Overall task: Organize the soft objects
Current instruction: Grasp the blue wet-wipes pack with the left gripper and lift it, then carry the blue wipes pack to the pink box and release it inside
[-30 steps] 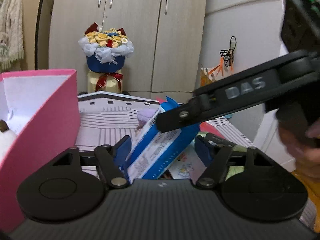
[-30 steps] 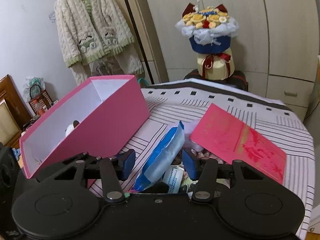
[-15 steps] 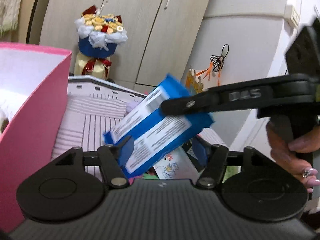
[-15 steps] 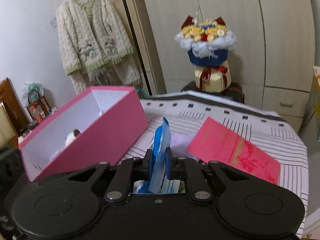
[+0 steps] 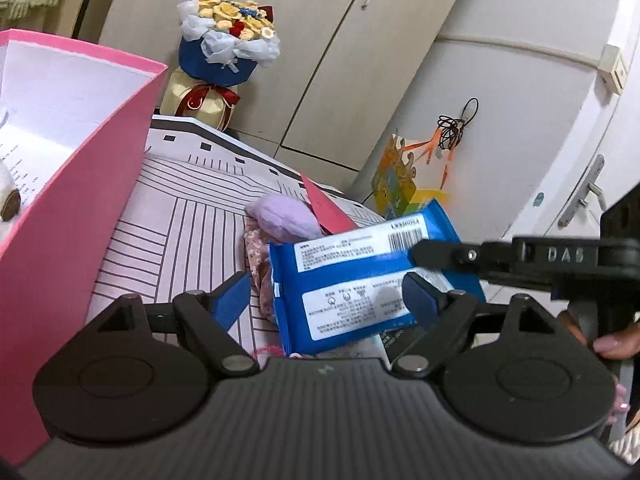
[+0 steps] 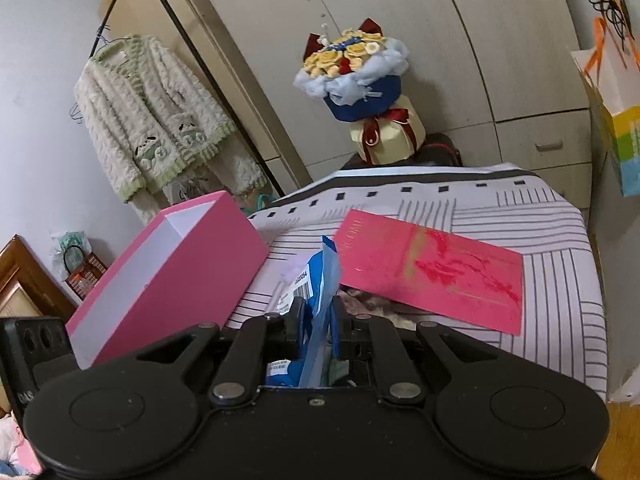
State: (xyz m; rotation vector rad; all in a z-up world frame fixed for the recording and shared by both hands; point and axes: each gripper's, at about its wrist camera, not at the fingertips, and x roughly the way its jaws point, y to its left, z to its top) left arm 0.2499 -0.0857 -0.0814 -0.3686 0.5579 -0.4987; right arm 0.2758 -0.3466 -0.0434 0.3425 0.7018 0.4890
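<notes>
Item: blue soft packet [image 5: 356, 280], flat, glossy, white printed label panels and a barcode near one end. I have it pinched edge-on in my right gripper [image 6: 316, 320], jaws clenched on it, above the striped cloth [image 5: 192, 216]. My left gripper [image 5: 326, 296] has just been opening; its jaws stand released, the packet between them, the right pad in front of the packet. Pink box [image 6: 168, 276] at nine o'clock of the packet in the right view; red card [image 6: 432, 272] at two o'clock; lilac pouch [image 5: 280, 218] just behind.
</notes>
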